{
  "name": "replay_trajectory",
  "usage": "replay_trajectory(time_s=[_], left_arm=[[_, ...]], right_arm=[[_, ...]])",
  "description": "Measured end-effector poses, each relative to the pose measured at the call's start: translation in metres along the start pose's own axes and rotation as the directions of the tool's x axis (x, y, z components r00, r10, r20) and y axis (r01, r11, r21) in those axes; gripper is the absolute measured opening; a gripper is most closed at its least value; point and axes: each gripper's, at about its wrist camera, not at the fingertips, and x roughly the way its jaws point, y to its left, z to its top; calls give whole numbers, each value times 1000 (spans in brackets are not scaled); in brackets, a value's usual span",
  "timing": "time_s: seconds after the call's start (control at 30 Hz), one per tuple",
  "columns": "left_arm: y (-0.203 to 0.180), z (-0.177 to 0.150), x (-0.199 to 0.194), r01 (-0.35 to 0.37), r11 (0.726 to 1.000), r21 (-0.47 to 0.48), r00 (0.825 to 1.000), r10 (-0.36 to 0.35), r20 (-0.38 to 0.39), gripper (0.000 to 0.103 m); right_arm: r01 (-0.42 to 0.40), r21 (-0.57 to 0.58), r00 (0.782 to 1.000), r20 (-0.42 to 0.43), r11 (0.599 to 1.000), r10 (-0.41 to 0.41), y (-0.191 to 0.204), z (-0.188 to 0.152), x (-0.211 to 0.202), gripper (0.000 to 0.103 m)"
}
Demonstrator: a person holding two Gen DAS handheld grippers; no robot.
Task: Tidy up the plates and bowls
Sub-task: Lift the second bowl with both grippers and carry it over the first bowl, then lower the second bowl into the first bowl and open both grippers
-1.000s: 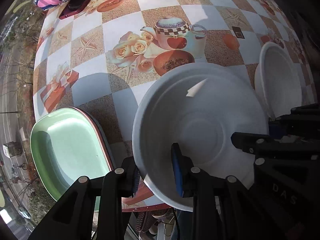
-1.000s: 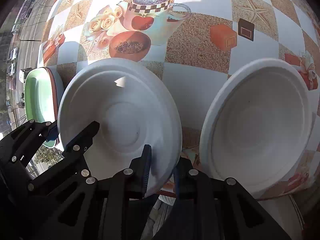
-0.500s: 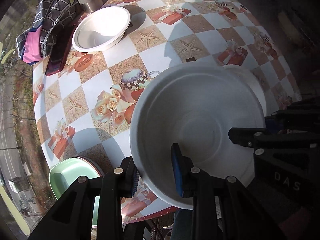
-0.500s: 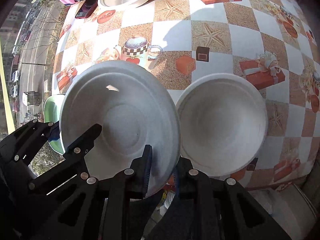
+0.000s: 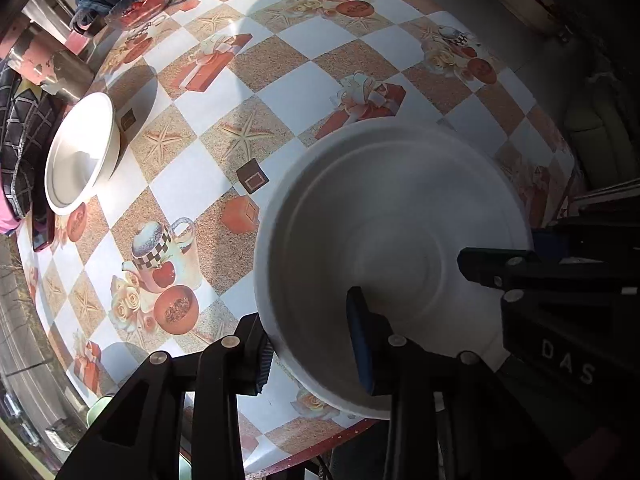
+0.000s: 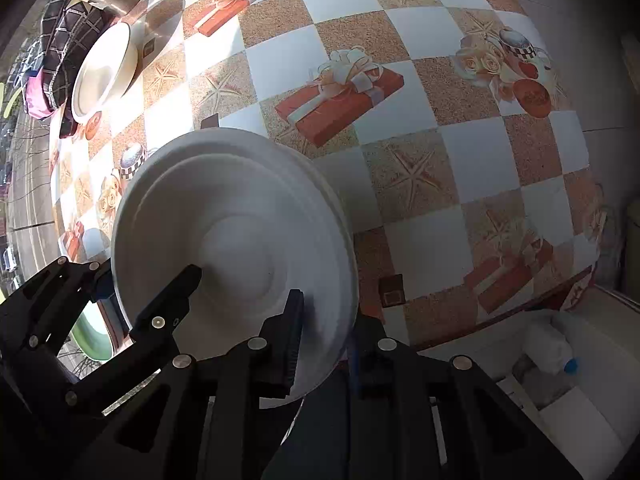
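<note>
A white bowl (image 5: 384, 248) is held in the air over the table by both grippers. My left gripper (image 5: 312, 344) is shut on its near left rim. My right gripper (image 6: 324, 344) is shut on its near right rim; the bowl shows in the right wrist view (image 6: 236, 236) too. The second white bowl that lay to the right is hidden under the held one. Another white bowl (image 5: 80, 152) sits at the far left of the table, also in the right wrist view (image 6: 104, 72). A green dish (image 6: 92, 340) lies at the near left edge.
The table wears a checkered cloth (image 5: 256, 80) printed with gifts, starfish and teapots. A metal cup (image 5: 60, 68), dark cloths (image 5: 20, 136) and a glass dish (image 5: 140, 0) crowd the far left. The table's right edge (image 6: 552, 292) drops to a white bin with a bottle (image 6: 548, 352).
Both grippers have carried the held bowl up and to the right. It has gone over the second white bowl, which now is out of sight. The green dish has slid out of the left view.
</note>
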Motion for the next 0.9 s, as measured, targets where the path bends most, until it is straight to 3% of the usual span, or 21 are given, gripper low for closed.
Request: replay_trajectory(time_s=[0.1,0.2,0.27,0.33,0.37,0.4,0.9], left_arm=[[1,1,4,-5,1000,-7,1000,5,-10,44],[5,-1,3,-22,1000,-21,1000,22,-5,68],[10,-4,0,-26,999,-36,1000,26,12,74],[15,-6,-3,-21,998,-60,1000,22,18,78],[18,-7,-4,-19,997,-73,1000,21,23,79],[20,-8,-5,-20,996,-84,999,22,26,79],[32,-17,-7,-52,988,-142,998,58,35,79]], right_arm=[[-7,2,1000,3,1000,7,4,4,7,21],[-2,-10,1000,4,1000,2,6,6,7,22],[20,-7,1000,14,1000,-20,7,7,6,22],[40,15,999,26,999,-41,4,10,4,43],[48,29,998,41,998,-49,1,11,2,80],[56,40,996,62,998,-58,-1,11,-2,94],[76,58,996,46,995,-79,-8,12,6,94]])
